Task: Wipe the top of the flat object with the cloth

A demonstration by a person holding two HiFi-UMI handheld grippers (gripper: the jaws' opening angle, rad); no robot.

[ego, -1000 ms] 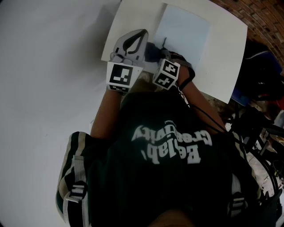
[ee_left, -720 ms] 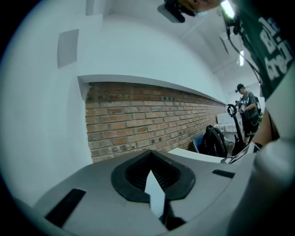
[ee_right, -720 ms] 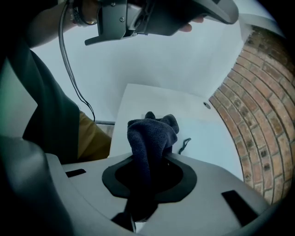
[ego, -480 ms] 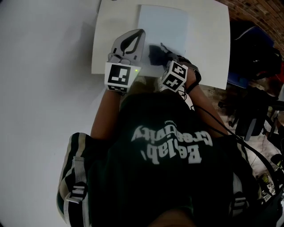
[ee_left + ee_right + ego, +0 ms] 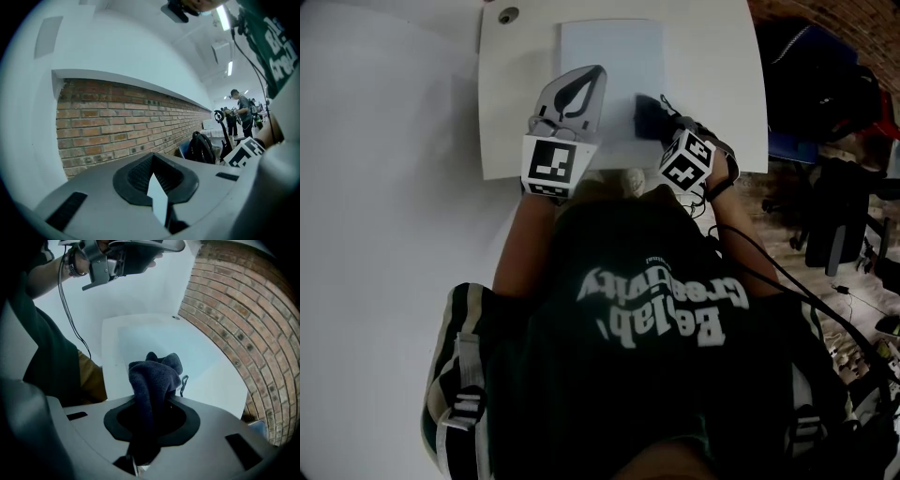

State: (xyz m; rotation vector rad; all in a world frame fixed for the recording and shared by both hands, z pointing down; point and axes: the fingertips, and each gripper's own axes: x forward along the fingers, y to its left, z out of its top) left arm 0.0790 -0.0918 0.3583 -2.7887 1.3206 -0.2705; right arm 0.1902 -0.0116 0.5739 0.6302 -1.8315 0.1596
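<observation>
A pale blue flat sheet (image 5: 609, 56) lies on the white table (image 5: 516, 112). My right gripper (image 5: 661, 120) is shut on a dark blue cloth (image 5: 647, 114), which sits bunched at the sheet's near right corner. In the right gripper view the cloth (image 5: 152, 376) rises out of the right gripper (image 5: 152, 397), with the sheet (image 5: 154, 341) beyond it. My left gripper (image 5: 577, 89) hovers over the sheet's near left corner, jaws together and holding nothing. In its own view the left gripper (image 5: 157, 190) points at a brick wall, away from the table.
A small round hole (image 5: 506, 15) marks the table's far left corner. A brick wall (image 5: 234, 310) runs along the table's right side. A dark backpack (image 5: 201, 147) and chairs (image 5: 834, 234) stand on the floor to the right. A person (image 5: 241, 110) stands far off.
The right gripper has carried the cloth from the sheet's near left part across to its near right corner. The left gripper stays raised near the sheet's left side.
</observation>
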